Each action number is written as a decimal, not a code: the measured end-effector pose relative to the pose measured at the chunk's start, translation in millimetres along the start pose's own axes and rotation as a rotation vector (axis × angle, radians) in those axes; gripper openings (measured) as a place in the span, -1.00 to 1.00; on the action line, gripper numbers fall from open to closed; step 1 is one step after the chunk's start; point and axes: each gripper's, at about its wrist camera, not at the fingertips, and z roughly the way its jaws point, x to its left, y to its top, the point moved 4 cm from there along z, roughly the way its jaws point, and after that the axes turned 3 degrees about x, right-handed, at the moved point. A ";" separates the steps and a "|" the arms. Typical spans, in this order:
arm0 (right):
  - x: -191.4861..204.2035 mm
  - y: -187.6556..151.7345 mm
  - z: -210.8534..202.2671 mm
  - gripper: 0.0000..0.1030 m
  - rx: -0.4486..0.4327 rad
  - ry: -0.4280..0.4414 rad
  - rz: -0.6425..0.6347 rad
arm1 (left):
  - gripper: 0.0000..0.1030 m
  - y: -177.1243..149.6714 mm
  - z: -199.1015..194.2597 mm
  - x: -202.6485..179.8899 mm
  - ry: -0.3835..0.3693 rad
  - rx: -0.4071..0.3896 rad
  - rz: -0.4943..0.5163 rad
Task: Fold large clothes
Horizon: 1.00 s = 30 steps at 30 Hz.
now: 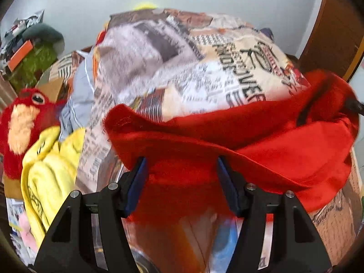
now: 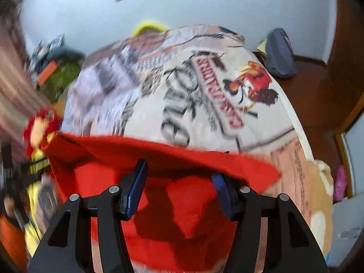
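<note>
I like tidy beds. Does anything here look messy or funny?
Yes. The red garment lies bunched and crumpled on the newspaper-print sheet, not flat. On the left, a red plush toy and a rumpled yellow cloth are heaped together.

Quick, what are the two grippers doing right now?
Left gripper: open, red garment between its jaws.
Right gripper: open, the garment between them too.

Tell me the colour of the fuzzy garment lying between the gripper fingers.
Bright red fleece garment, plain, no print; clearest in the left wrist view.
</note>
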 end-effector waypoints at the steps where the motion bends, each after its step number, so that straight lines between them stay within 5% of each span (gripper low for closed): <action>1: -9.1 10.8 3.9 0.03 -0.006 0.006 0.062 | 0.20 2.3 -2.3 1.1 -0.012 -0.008 -0.008; 6: -17.4 10.5 -2.3 0.03 -0.045 0.038 0.164 | 0.28 -9.1 3.1 14.7 0.018 0.003 -0.034; 18: 19.5 -58.1 14.6 0.03 0.126 -0.058 -0.161 | 0.28 -74.4 50.8 0.7 -0.038 0.173 -0.065; 24: 49.2 -73.3 52.9 0.03 0.235 -0.012 -0.215 | 0.28 -54.6 62.9 -24.5 0.003 0.124 -0.036; 30: 55.7 -63.5 71.6 0.03 0.231 -0.009 -0.174 | 0.28 -1.8 96.9 -7.2 -0.001 0.107 -0.148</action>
